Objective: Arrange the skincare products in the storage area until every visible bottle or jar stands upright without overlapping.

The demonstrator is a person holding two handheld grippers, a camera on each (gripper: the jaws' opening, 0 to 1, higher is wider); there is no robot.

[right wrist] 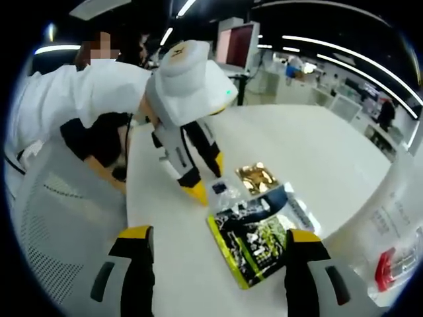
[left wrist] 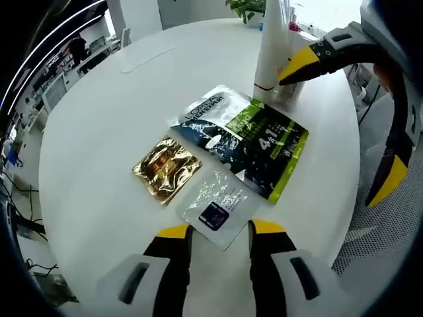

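Note:
A tall white tube with a red band stands upright at the far side of the round white table. The same tube looms close at the right of the right gripper view. Flat before it lie a dark-and-green sachet, a gold packet and a clear sachet with a blue label. My left gripper hangs open just above the clear sachet's near edge. My right gripper is open wide over the green sachet, and one of its fingertips is beside the tube.
Something small and silvery sits at the tube's foot. A potted plant stands behind. A person in a white shirt leans by the table, near a mesh chair. Bare tabletop spreads left of the packets.

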